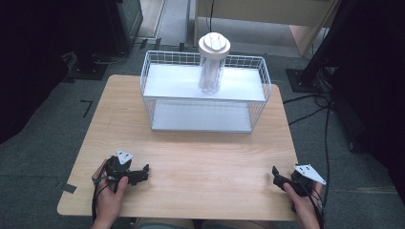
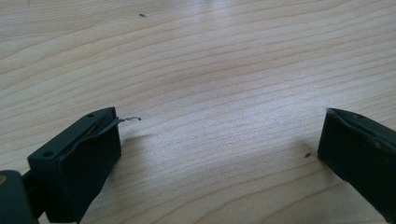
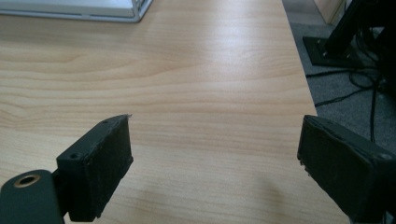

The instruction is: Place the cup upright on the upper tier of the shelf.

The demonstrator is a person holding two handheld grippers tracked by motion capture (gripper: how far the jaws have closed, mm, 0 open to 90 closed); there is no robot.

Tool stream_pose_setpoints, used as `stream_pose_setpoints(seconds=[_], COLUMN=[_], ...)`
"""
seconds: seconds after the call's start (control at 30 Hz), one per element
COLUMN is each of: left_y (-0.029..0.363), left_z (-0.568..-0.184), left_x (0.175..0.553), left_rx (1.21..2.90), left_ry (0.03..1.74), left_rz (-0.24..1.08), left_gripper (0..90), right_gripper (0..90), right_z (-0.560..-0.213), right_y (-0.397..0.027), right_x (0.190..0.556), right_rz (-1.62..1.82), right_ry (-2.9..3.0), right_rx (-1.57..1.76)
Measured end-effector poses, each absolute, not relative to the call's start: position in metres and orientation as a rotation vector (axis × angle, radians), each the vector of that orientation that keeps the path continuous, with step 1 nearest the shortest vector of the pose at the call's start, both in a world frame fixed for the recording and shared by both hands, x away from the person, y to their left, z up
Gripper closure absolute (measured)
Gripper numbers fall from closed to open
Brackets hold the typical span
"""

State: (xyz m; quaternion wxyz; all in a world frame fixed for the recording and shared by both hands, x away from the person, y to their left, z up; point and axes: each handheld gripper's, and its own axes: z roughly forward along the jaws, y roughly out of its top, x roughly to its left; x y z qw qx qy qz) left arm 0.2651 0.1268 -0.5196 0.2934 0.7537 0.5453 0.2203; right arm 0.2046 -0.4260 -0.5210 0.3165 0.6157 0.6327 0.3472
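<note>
Both grippers, left and right, rest released and empty on the near counter; likely target, bottle, stands atop rack far-side: approach level, grasp mid-body.

A light wood-grain pattern is shown on the table. At upper centre of the frame, the wire rack is finished in white, with a white-lidded clear bottle. Both grippers are black.
</note>
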Motion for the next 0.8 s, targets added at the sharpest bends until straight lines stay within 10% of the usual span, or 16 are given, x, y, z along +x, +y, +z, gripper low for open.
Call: stream_pose_setpoints(seconds=[0.8], left_y=[0.1243], left_z=[-0.5195], left_x=[0.2672], left_rx=[2.013], left_ry=[1.445], left_rz=[0.583], left_gripper=[0.0], right_gripper=[11.0], right_z=[-0.5253], right_y=[-0.4201], right_x=[0.2078], right_rz=[0.843], right_ry=[1.892], right_rx=[1.634])
